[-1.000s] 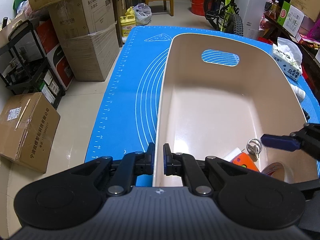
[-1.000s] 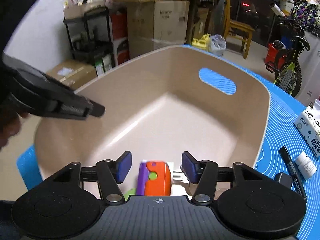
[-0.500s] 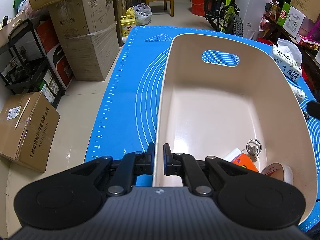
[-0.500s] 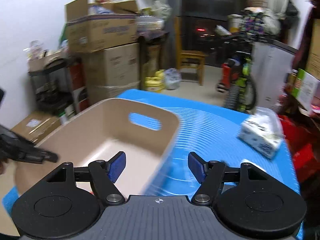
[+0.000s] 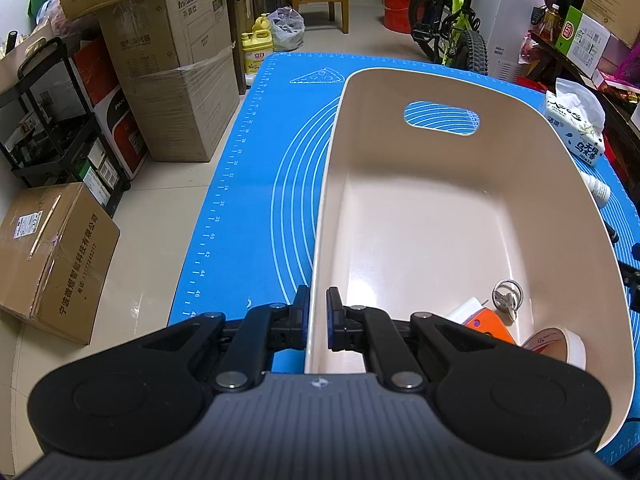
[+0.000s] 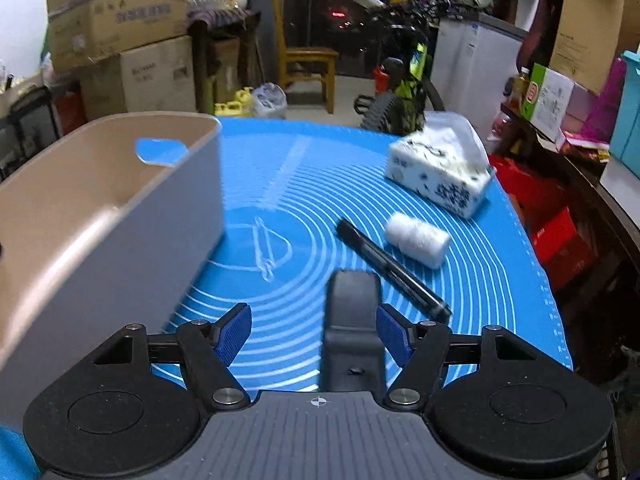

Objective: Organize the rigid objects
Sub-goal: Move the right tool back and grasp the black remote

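Grippers first, nearest the lenses. The left gripper [image 5: 318, 316] is clamping the near wall of the beige bin [image 5: 320, 240], one pad outside and one inside the rim. In the bin's near corner, at about 4 o'clock in the left wrist view, a roll of tape [image 5: 558, 346], an orange block [image 5: 486, 326] with a white piece beside it, and a key ring [image 5: 506, 298] are lying together on the bin floor.

The right gripper [image 6: 314, 338] is hanging over the blue mat [image 6: 280, 208] with its jaws spread wide; they have just been opening further. A dark grey object [image 6: 352, 328] is sitting on the mat between the pads, close to the right-hand one; blur is keeping me from telling whether that pad is touching it. Beyond it, toward 1 o'clock, a black marker [image 6: 394, 268] is lying diagonally. Just past the marker a small white bottle [image 6: 416, 240] is lying on its side, and farther out at 1 o'clock a tissue pack [image 6: 438, 176] is resting near the mat's edge. The bin is filling the 9 o'clock side of the right wrist view. Cardboard boxes [image 5: 172, 80] and a bicycle [image 5: 456, 28] are standing farthest back.
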{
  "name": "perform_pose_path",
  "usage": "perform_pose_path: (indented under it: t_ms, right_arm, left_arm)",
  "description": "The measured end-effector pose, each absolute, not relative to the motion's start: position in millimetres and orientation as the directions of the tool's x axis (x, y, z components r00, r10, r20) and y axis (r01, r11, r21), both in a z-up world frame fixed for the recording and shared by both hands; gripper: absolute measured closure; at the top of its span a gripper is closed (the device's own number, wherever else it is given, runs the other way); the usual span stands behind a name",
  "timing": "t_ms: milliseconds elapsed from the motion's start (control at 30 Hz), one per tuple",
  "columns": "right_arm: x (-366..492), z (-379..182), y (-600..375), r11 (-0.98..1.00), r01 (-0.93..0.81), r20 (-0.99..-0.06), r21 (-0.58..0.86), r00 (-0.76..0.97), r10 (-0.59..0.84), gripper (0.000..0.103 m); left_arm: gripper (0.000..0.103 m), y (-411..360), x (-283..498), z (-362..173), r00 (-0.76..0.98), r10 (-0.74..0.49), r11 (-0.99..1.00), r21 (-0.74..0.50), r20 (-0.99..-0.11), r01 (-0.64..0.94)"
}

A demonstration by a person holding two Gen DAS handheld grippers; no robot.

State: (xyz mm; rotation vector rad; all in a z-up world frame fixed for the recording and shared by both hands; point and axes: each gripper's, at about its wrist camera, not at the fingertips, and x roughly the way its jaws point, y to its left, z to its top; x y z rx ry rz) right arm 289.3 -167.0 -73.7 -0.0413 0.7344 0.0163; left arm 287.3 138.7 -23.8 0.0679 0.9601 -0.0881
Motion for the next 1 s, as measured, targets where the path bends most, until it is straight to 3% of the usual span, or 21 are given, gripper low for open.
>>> perform_pose_path:
  t_ms: [267, 600, 1000]
  right_arm:
    - [296.3, -104.8, -185.5, 1.0, 0.016, -0.706, -0.025, 0.708, -0.029, 0.03]
    - [292.9, -124.9, -194.0, 0.999, 0.036, -0.707, 0.016, 0.707, -0.014, 0.05]
    - [284.1, -109.5, -188.8, 0.998, 0.057, -0.653, 0.004, 0.756, -0.041, 0.05]
  left_arm:
    - [0.094, 140.0, 287.8, -23.6, 0.57, -0.047, 0.995, 0.015, -0.821, 0.103]
    - [0.094, 140.5, 287.7, -23.4, 0.57, -0.049, 0.995, 0.012, -0.82, 0.103]
    - [0.094, 140.6, 287.6, -23.5, 0.57, -0.049, 0.995, 0.012, -0.82, 0.103]
